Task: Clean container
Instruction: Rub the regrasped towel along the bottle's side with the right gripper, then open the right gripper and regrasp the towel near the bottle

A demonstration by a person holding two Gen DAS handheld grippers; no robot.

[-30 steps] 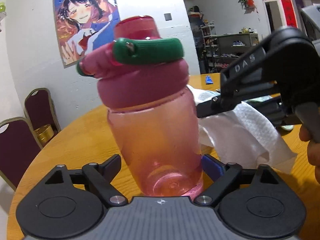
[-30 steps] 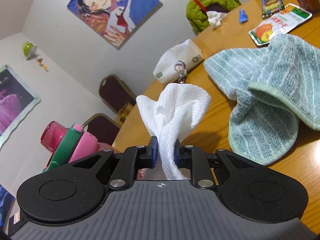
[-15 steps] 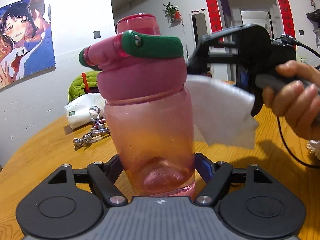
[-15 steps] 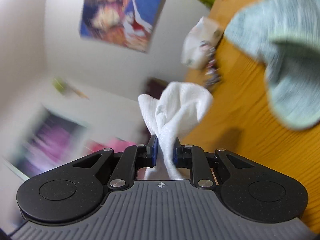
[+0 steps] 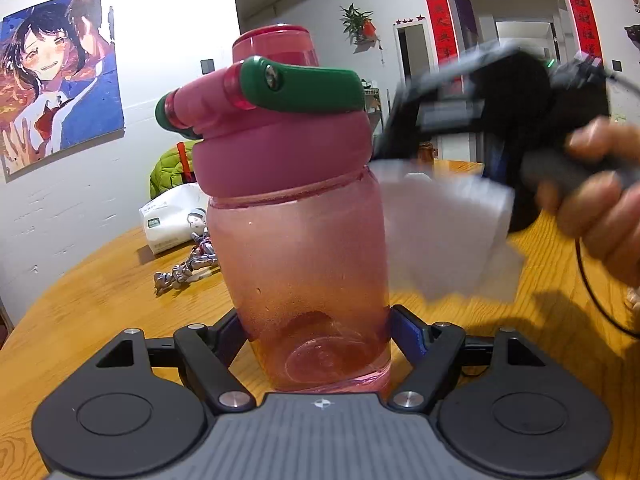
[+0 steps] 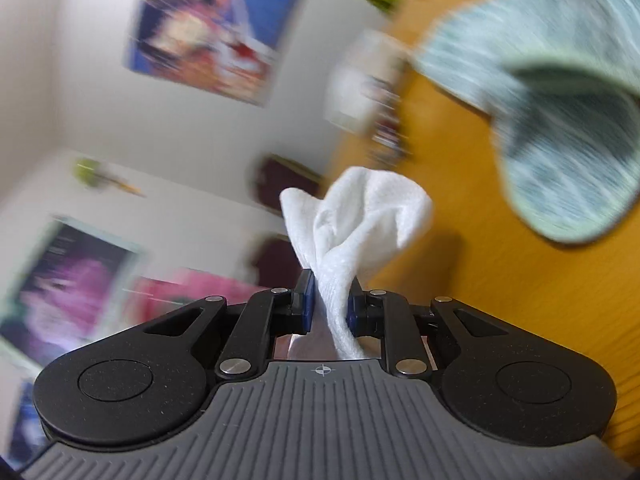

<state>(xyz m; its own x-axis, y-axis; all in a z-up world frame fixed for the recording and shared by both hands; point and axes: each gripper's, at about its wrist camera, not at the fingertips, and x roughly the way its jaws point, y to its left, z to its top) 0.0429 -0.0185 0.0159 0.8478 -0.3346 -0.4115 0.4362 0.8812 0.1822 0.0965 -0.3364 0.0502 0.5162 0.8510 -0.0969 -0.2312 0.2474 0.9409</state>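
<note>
- Round wooden table [image 5: 100,300] in a white-walled room, with a poster [image 5: 56,76] at about 10 o'clock.
- Left gripper [image 5: 316,336] was clamped on the base of the pink bottle [image 5: 300,248], dead centre, lid still on.
- Right gripper [image 6: 326,306] was pinched on a white cloth [image 6: 360,216], hanging at the bottle's 3 o'clock.
- Looked like wiping had barely begun, with most of it left.

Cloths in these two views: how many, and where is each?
2. A white cloth is pinched in the right gripper beside the pink bottle; a striped teal towel lies crumpled on the table. Others may be out of frame.
</note>
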